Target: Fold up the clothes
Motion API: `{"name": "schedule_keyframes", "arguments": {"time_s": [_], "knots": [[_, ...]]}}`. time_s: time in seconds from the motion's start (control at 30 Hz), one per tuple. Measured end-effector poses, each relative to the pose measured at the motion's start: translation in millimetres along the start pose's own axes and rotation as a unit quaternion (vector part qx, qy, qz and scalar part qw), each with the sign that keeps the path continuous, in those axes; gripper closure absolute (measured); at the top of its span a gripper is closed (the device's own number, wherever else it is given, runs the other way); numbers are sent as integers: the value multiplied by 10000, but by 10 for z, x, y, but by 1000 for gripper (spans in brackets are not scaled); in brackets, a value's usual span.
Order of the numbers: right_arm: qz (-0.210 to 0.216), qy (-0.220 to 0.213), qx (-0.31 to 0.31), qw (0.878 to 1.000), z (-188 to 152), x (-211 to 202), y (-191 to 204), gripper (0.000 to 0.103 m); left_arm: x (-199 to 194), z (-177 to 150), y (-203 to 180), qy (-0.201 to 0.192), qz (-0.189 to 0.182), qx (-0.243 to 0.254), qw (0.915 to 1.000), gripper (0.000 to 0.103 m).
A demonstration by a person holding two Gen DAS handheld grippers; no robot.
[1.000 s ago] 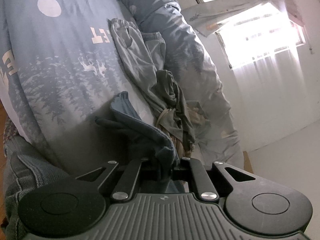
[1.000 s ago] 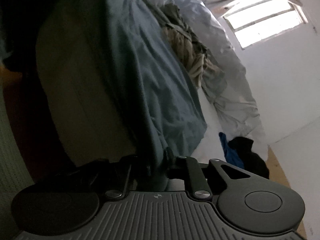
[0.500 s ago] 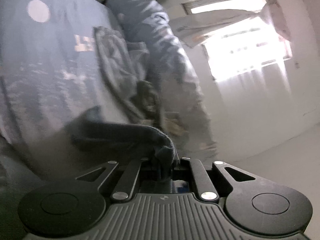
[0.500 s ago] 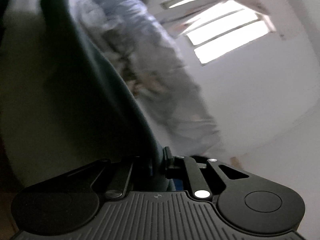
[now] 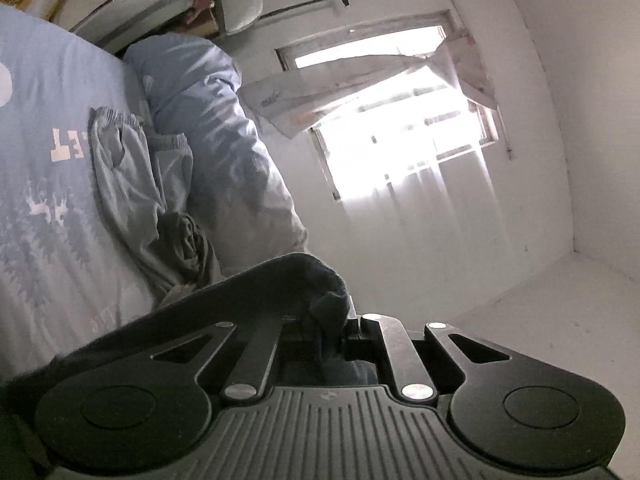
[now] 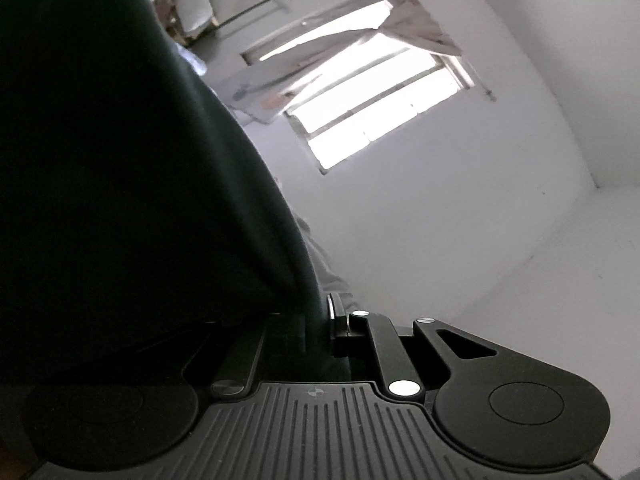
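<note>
Fabric, dark blue-grey, one garment (image 5: 280, 280), is pinched in the left gripper (image 5: 338, 322), whose jaws are pressed together on a bunched corner of it; the same garment (image 6: 140, 160) is clamped at another edge in the right gripper (image 6: 320, 320), jaws likewise closed on the cloth. Location: held up in the air between the two grippers, above and in front of the bed (image 5: 48, 208), hanging as a broad dark sheet that fills the left of the right wrist view. Handling, as judged: soft, limp, light, not fragile; it drapes and sags wherever unsupported, and a thick knit of this kind is unlikely to slip from closed jaws (though a bunched corner may pull free if tugged sideways). Best hold: at corners or along a hem, one in each gripper, kept apart so the cloth hangs flat before it is laid down for folding. Count: grippers, two; garment in hand, one; further clothes on the bed, one heap (image 5: 148, 200) of light grey and darker pieces, at least two, exact number not tellable; rolled quilt (image 5: 224, 152), one, beside the heap; window (image 5: 404, 120), one, on the white wall.
</note>
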State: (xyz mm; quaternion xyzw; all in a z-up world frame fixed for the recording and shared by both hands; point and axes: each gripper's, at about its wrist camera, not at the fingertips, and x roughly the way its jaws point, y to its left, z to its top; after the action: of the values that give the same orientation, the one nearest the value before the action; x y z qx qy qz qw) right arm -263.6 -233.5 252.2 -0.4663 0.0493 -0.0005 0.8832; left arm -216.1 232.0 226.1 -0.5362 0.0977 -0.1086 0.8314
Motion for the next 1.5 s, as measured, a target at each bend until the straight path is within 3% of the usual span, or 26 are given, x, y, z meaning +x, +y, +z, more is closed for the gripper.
{"name": "schedule_keyframes", "arguments": {"time_s": [0.27,0.57,0.67,0.77,0.87,0.97,1.03,1.1,1.13,1.17,1.2,1.27,1.3,1.37,1.4,1.5], "knots": [[830,414,132,9956,-203,773,439,91,489,-21,455,135,925,24,9956,91],[1514,950,-32,9839,-264,2010,762,91,1559,135,938,335,1863,266,9816,91],[1950,1195,-44,9735,-271,2464,869,91,1995,241,1141,519,2160,331,9745,91],[2553,1477,33,9555,-376,2991,1031,91,2441,283,1453,732,2564,323,9633,91],[3298,1809,725,9237,-623,3476,1175,90,2772,272,1813,969,2859,242,9530,91],[3854,2035,1422,8887,-855,3958,1207,89,2868,249,2122,1048,2893,130,9514,91],[4109,2167,1744,8682,-992,4023,1251,87,2870,219,2249,1144,2823,207,9523,91],[4248,2230,2344,8455,-1149,4199,1195,72,2862,209,2373,1280,2642,241,9556,86],[4170,2207,2694,8395,-1241,4230,1143,66,2839,217,2419,1290,2500,199,9594,82],[4084,2180,3040,8327,-1332,4258,1090,51,2797,226,2455,1238,2312,155,9649,80],[3696,2159,3286,8419,-1410,4253,1042,41,2750,234,2487,1169,2109,112,9704,77],[2852,2164,3621,8606,-1530,4201,951,40,2631,234,2487,847,1763,227,9804,68],[2405,2191,3708,8699,-1571,4155,907,40,2526,232,2460,559,1596,291,9852,56],[1733,2215,3978,8733,-1628,4002,847,36,2303,237,2392,21,1261,348,9914,34],[1542,2189,4074,8731,-1622,3874,822,35,2207,248,2361,-147,1096,320,9934,19],[1493,1840,4037,8837,-1431,3414,864,28,1995,305,2236,-34,942,367,9949,15]]}}
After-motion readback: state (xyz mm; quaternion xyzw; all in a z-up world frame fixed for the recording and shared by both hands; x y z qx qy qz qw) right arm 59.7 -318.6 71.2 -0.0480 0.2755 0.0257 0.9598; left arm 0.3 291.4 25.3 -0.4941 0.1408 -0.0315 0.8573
